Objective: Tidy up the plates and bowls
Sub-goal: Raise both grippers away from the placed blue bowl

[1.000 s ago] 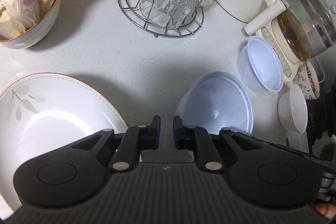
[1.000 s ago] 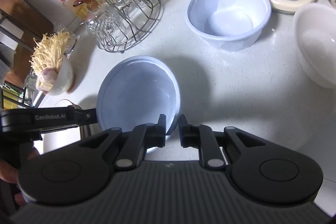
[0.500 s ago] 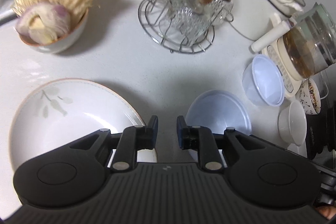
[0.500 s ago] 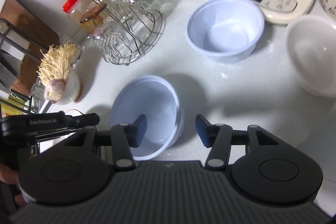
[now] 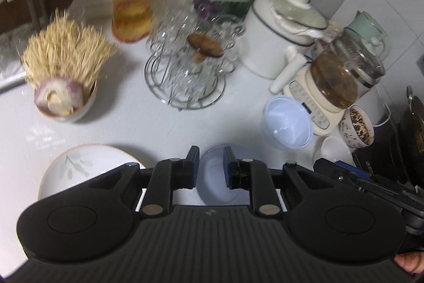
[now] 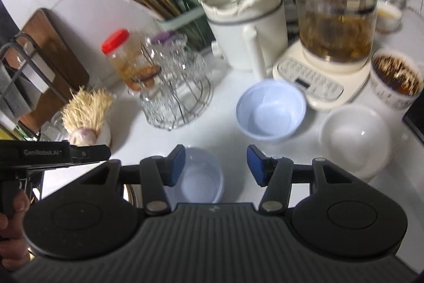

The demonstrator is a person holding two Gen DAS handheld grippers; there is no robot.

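A pale blue plastic bowl (image 5: 214, 182) (image 6: 201, 181) stands on the white counter below both grippers. My left gripper (image 5: 211, 167) is raised above it, jaws a little apart and empty. My right gripper (image 6: 215, 165) is open and empty, high above the same bowl. A second blue bowl (image 5: 287, 121) (image 6: 270, 112) stands by the kettle base. A white bowl (image 6: 355, 139) (image 5: 335, 150) stands at the right. A white leaf-patterned plate (image 5: 87, 169) lies at the left, partly hidden by my left gripper.
A wire rack of glass cups (image 5: 190, 70) (image 6: 175, 86) stands at mid-counter. A bowl of enoki mushrooms (image 5: 63, 86) is at the left. A glass kettle on a cream base (image 6: 331, 49), a white cooker (image 6: 243, 17), a red-lidded jar (image 5: 132, 1) and a speckled cup (image 6: 394, 81) line the back.
Both grippers have risen and pulled back from the near blue bowl. My right gripper opened and let go of its rim; the bowl now rests on the counter. My left gripper's jaws parted slightly.
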